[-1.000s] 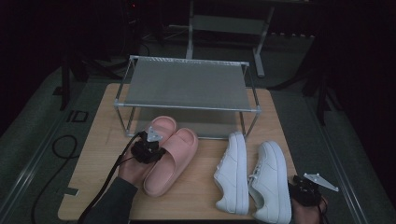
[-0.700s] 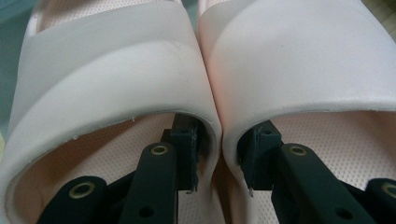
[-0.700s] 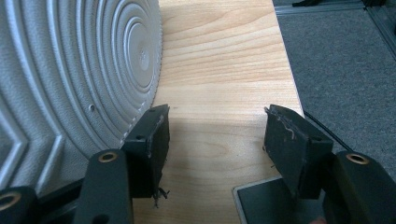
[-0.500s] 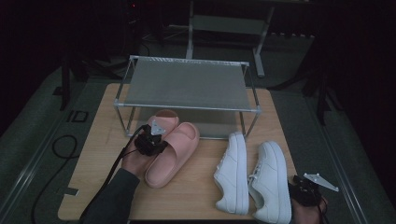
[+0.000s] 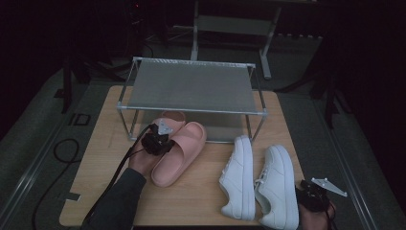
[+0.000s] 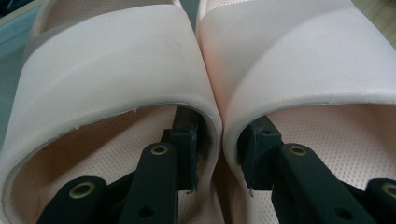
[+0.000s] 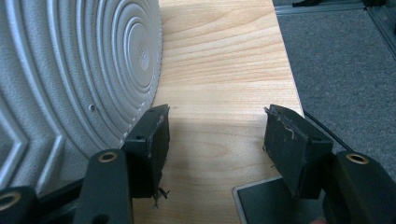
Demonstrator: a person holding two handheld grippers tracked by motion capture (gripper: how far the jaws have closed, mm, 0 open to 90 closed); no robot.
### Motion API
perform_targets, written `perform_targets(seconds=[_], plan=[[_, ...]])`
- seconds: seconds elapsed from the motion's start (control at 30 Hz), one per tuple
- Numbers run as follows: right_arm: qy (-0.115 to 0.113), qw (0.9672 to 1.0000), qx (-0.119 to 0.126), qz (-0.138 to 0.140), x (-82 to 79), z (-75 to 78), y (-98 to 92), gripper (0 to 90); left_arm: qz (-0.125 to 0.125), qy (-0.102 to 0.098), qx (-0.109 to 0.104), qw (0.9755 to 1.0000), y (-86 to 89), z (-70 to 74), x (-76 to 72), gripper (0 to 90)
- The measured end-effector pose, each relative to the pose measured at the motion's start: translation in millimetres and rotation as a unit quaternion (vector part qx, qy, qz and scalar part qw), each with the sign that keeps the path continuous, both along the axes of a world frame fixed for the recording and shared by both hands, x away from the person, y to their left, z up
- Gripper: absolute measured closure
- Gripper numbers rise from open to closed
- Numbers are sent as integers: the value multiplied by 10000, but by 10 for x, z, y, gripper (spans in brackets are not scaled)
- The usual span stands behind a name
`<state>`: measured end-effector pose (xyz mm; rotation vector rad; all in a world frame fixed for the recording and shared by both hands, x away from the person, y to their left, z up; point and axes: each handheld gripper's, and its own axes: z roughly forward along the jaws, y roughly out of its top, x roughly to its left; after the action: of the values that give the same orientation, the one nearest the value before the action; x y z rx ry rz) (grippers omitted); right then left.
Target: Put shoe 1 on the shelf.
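Left gripper point(image 5: 158, 139) holds the pair of pink slides point(image 5: 179, 151): in the left gripper view one jaw sits inside each slide, and the two inner strap walls point(image 6: 212, 107) are pinched together between the pads. The jaws are at a middling width, closed on both slides at once.

Position of the pair: left half of the wooden board point(image 5: 115, 201), toes pointing far. The left slide's toe is already under the near edge of the metal shoe rack point(image 5: 191, 91); the right slide's toe lies at about that edge, though the dim high view leaves this uncertain.

Right gripper point(image 5: 313, 196) is at the near right corner of the board. Its jaws are wide apart with bare wood between them. Its left jaw is close beside the ribbed grey sole point(image 7: 70, 70) of the right white sneaker point(image 5: 277, 187). The left white sneaker point(image 5: 239, 177) lies just left of it.
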<state>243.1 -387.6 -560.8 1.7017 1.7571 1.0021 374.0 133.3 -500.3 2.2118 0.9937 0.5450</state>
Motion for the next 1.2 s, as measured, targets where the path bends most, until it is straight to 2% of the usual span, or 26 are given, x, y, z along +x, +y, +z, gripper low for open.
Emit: perform_targets(seconds=[0.47,1.03,1.2], plan=[[0,10000,-1,1,0,0,0,397,77,-147,107,9998,-96,-79,125,699],[1,10000,-1,1,0,0,0,398,346,-339,-79,9988,-181,-137,320,700],[2,10000,0,3,0,0,0,398,403,-435,-32,9982,-220,-140,354,700]])
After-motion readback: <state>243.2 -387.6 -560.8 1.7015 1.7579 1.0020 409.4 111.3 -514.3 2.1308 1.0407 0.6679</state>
